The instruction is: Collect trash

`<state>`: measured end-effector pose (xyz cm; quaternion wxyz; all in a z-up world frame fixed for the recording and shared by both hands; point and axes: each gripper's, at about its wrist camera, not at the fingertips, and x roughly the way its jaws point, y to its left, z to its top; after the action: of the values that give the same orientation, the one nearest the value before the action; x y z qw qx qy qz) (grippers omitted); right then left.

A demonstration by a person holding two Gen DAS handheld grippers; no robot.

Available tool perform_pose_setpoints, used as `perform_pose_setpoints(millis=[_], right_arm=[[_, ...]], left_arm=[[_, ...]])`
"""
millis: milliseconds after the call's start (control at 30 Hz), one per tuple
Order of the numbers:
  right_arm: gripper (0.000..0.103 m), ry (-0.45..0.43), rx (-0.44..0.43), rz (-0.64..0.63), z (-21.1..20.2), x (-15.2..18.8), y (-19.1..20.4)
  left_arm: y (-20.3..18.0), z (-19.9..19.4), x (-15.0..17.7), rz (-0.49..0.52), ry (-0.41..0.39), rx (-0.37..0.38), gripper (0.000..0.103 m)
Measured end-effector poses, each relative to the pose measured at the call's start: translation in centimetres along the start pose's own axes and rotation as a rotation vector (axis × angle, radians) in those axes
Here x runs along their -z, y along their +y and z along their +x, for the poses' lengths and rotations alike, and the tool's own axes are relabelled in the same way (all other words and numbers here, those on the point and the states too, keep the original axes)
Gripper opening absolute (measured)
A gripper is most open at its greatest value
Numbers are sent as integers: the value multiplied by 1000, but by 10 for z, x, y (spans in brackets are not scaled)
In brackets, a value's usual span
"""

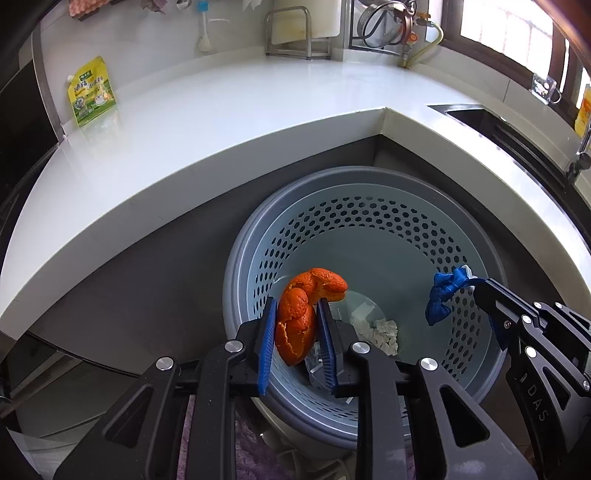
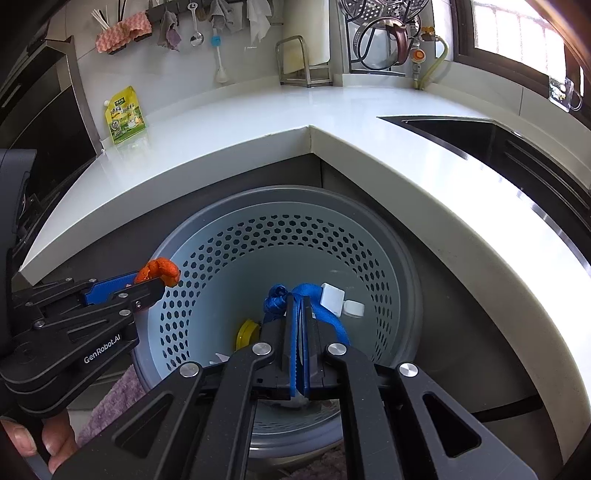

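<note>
My left gripper [image 1: 295,306] is shut on an orange peel [image 1: 299,325] and holds it over the near left rim of a grey perforated trash bin [image 1: 369,229] on the floor. My right gripper [image 2: 301,299] is shut on a blue strap [image 2: 325,295] with a white clip [image 2: 332,297], held over the bin [image 2: 295,236]. The strap [image 1: 443,291] and the right gripper [image 1: 480,288] also show in the left wrist view; the peel [image 2: 159,271] and the left gripper [image 2: 162,282] show in the right wrist view. Crumpled white paper [image 1: 380,332] and a yellow item [image 2: 247,332] lie in the bin.
A white L-shaped counter [image 1: 221,110] wraps around behind the bin. A yellow-green pouch [image 1: 90,92] stands at its back left. A metal rack [image 1: 299,33] and a kettle [image 2: 384,40] sit at the back. A dark sink [image 2: 461,136] lies to the right.
</note>
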<state>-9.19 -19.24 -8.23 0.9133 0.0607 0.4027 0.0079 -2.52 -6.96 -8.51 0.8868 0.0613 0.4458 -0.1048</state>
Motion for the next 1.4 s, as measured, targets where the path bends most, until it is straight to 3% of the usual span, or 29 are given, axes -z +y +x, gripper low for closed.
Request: perform_pose_setpoints(millis=[300, 367, 400, 433, 467, 533, 867, 1400], right_arm=[[3, -13, 0, 4, -1, 1, 1], [14, -16, 2, 10, -2, 1, -1], [31, -22, 4, 16, -3, 1, -2], [47, -33, 7, 22, -5, 1, -4], [50, -50, 11, 31, -8, 1, -6], [50, -63, 9, 42, -12, 0, -8], [50, -54, 8, 55, -13, 0, -11], [57, -39, 14, 50, -11, 1, -7]], left_arm=[[4, -1, 1, -8, -4, 0, 26], [4, -3, 2, -8, -6, 0, 33], [4, -3, 2, -7, -11, -3, 36], [4, -5, 2, -5, -17, -9, 45], [4, -6, 1, -4, -24, -14, 58], [4, -11, 1, -4, -46, -18, 66], [4, -13, 0, 2, -50, -30, 66], [9, -15, -1, -21, -58, -45, 77]])
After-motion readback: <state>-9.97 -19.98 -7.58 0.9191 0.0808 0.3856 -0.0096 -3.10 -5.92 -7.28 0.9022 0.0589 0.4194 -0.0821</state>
